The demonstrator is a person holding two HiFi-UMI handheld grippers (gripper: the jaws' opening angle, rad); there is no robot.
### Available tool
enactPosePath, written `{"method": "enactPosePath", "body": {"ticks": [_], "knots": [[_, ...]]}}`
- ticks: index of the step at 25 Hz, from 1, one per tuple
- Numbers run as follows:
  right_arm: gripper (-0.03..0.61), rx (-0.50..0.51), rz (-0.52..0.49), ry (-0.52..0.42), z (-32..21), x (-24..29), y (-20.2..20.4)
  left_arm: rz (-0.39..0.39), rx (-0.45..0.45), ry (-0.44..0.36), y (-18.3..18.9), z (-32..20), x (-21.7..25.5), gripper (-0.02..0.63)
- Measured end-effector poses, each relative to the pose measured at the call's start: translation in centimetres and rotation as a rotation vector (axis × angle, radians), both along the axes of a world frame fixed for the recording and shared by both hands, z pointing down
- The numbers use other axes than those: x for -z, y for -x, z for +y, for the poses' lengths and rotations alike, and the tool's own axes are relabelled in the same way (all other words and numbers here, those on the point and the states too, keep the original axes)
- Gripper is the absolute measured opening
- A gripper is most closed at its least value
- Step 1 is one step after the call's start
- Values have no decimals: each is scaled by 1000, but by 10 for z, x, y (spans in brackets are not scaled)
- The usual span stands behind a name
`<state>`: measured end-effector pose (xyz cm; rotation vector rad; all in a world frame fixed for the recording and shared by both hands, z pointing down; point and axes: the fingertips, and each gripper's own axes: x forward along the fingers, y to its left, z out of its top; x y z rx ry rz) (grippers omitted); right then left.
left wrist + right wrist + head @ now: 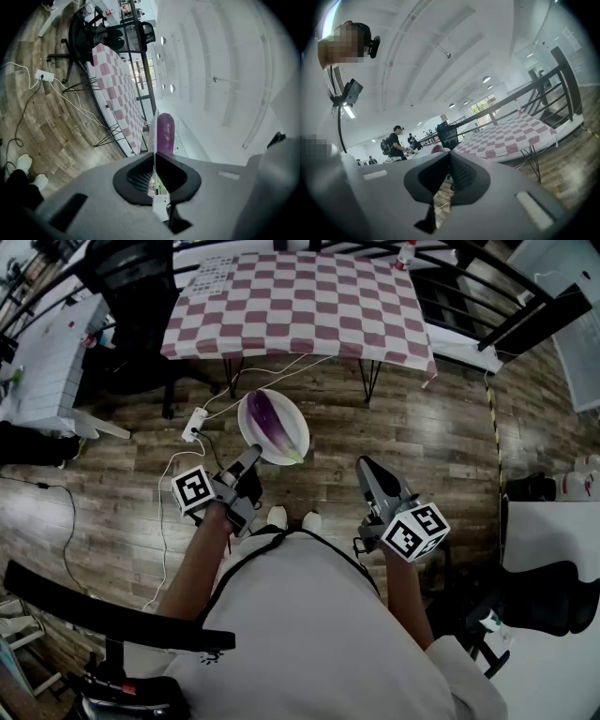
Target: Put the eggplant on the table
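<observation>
A purple eggplant (272, 419) lies in a white plate (291, 439) held out over the wooden floor, short of the table with the red-and-white checked cloth (300, 301). My left gripper (252, 455) is shut on the plate's near rim. In the left gripper view the plate (153, 136) shows edge-on as a thin line between the closed jaws, with the eggplant (165, 133) rising beyond it and the table (117, 89) further off. My right gripper (367, 468) hangs to the right of the plate, shut with nothing in it (449, 157).
A black office chair (131, 306) stands at the table's left end. A power strip with white cables (194, 423) lies on the floor under the plate. A black railing (525, 315) runs at the right, and a white table (42, 362) at the left.
</observation>
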<state>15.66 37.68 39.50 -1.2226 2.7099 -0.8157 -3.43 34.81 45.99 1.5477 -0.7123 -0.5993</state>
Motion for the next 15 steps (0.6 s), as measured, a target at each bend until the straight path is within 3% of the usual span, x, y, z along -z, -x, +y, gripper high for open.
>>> {"method": "enactPosePath", "body": {"ticks": [15], "knots": [[8, -28, -15, 21, -23, -2, 20, 12, -13, 4, 18, -23, -1, 24]]}}
